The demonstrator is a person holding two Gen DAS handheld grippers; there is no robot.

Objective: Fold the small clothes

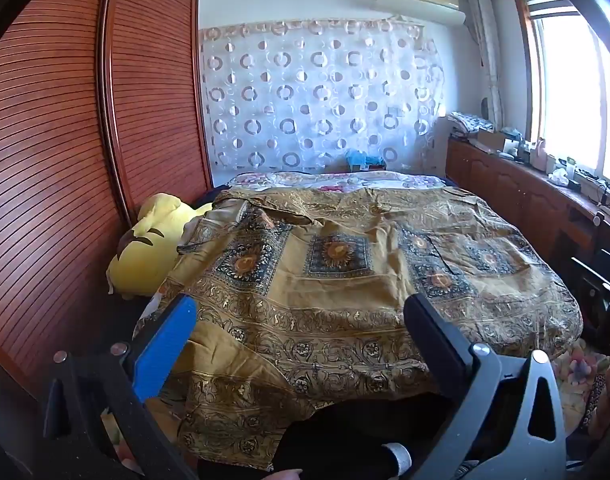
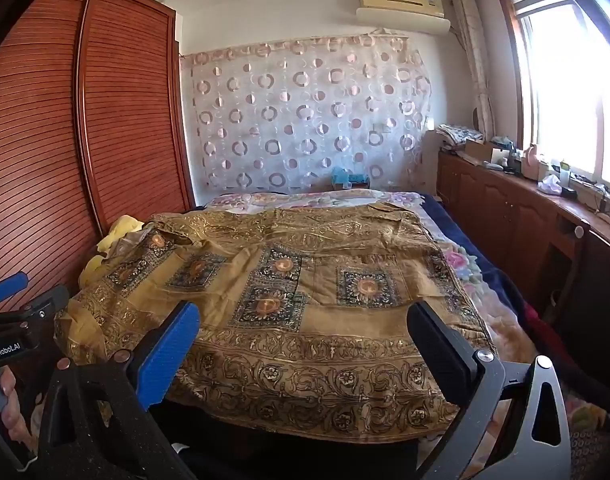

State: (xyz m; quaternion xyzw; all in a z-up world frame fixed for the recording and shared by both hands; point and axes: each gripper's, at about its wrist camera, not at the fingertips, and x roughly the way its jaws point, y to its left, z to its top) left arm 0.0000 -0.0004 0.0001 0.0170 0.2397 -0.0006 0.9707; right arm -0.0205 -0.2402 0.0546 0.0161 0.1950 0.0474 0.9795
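You are holding both tongs above the near edge of the bed (image 2: 457, 240), and each pair is standing spread wide with nothing between its fingers: the left tongs (image 1: 301, 312) and the right tongs (image 2: 305, 320) are each showing one ribbed blue pad and one black pad. The garment (image 1: 345, 272) is lying flat across the bed, covering most of it, its long axis running side to side across your view, with one sleeve-like end reaching toward the yellow plush toy (image 1: 153, 248) at the left and the hem hanging over the near edge toward you. It is a thin, slightly wrinkled golden-brown cloth, printed with dark square medallions around orange sunbursts in the middle and broad scrollwork bands along the hem. Beneath it a floral blanket (image 2: 465, 268) is showing at the far end and the right side. In the right wrist view the left tongs are appearing at the far left, gripped in your hand (image 2: 3, 396). A slatted reddish wooden wardrobe (image 1: 65, 140) is standing along the left.
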